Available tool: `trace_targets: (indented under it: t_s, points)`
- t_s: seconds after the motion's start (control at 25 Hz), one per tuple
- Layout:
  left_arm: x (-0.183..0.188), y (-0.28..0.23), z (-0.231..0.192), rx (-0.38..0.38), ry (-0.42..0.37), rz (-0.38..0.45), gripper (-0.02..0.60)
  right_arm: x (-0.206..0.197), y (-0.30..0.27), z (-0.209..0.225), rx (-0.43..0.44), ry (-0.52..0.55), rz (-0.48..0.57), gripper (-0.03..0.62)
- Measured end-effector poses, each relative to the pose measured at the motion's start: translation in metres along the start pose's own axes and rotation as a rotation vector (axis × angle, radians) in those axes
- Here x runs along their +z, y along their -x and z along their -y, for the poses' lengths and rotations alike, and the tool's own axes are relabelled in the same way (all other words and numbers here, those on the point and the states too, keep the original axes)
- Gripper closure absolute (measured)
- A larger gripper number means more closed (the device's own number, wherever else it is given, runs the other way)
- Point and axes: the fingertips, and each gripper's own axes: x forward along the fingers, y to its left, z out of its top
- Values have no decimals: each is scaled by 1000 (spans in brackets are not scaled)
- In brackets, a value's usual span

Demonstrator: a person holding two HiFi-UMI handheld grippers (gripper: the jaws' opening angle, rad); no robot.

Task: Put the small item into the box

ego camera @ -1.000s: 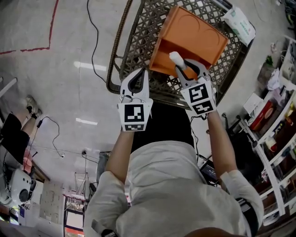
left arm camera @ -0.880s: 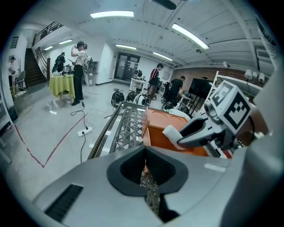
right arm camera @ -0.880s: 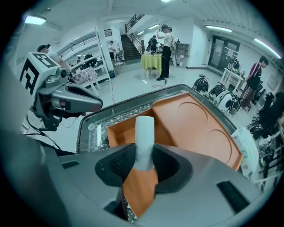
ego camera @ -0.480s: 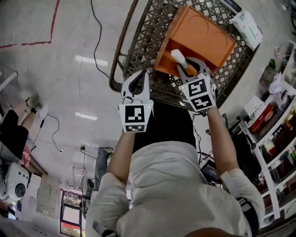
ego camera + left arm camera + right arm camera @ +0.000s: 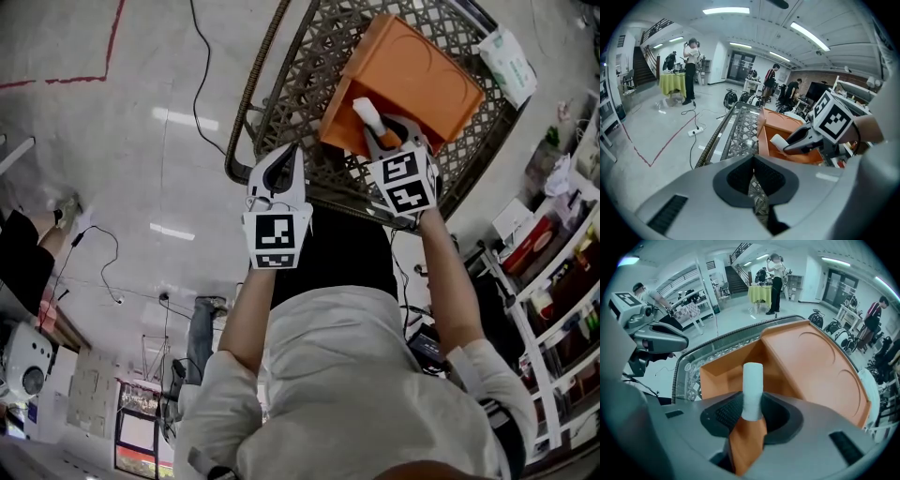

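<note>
An orange box (image 5: 427, 70) lies open on a dark lattice table (image 5: 305, 66). My right gripper (image 5: 382, 133) is shut on a small white cylinder (image 5: 366, 112) and holds it upright over the box's near rim. In the right gripper view the cylinder (image 5: 752, 387) stands up between the pads of that gripper (image 5: 752, 412), with the box's hollow (image 5: 726, 369) just beyond. My left gripper (image 5: 283, 161) hovers over the table's near edge, left of the box, with its jaws together and nothing in them. The left gripper view shows the box (image 5: 785, 129) and the cylinder (image 5: 779, 140) to the right.
A white packet (image 5: 506, 58) lies at the table's far right corner. Shelves with goods (image 5: 562, 281) stand to the right. Cables (image 5: 199, 84) and a red tape line (image 5: 103, 56) run across the floor at left. People stand far off in the room (image 5: 691, 70).
The right gripper, with the white cylinder in it, has edged slightly forward at the box's near rim. The left gripper has stayed where it was.
</note>
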Motion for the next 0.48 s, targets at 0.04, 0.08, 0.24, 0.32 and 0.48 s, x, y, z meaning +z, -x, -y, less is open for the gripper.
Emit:
trace_targets:
  t_s: [0.04,0.08,0.24,0.32,0.48]
  points:
    - [0,1,0,1,0,-1,572,0,0,0,0,-2,-2,473]
    - [0,2,-1,1,0,-1,572,1,-1,0,-1,-3,-3,474]
    - [0,4,-5,8,2,1,572,1,-4,-1,-2,-3,-10,473]
    - [0,4,-7,10,2,2,572,0,-6,-1,-4,-3,-13,473]
    - [-1,5,-6,8,7,3,572,-1,-7,0,-8,-2,-19,473]
